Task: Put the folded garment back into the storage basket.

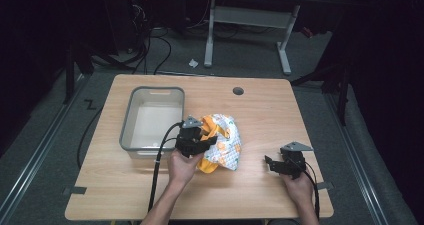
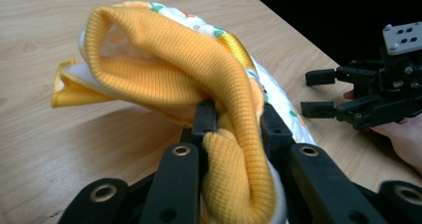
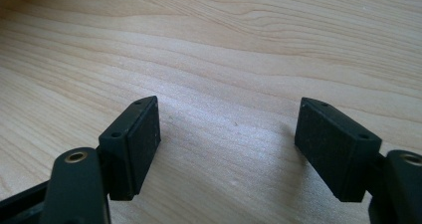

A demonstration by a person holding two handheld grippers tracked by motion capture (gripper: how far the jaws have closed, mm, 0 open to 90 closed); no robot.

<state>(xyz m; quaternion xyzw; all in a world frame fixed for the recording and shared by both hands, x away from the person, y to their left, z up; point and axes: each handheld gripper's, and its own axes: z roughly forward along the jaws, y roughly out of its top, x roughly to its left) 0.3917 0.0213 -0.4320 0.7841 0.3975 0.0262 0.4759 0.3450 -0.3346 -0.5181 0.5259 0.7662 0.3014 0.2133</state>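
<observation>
A small garment (image 1: 223, 141) in white patterned cloth with orange knit trim is bunched up at the middle of the wooden table (image 1: 260, 110). My left gripper (image 1: 204, 141) is shut on its orange ribbed edge, lifting that part off the wood. In the left gripper view the orange knit garment (image 2: 164, 69) is pinched between the two black jaws of the left gripper (image 2: 234, 122). My right gripper (image 1: 271, 164) rests low at the table's right front, open, jaws pointing left. The right gripper (image 3: 229, 129) has only bare wood between its pads.
A grey plastic bin (image 1: 131, 120) stands on the table's left half, just left of my left hand. A round cable hole (image 1: 238, 91) sits near the far edge. Beyond the table lie floor cables and a white desk frame (image 1: 247, 20).
</observation>
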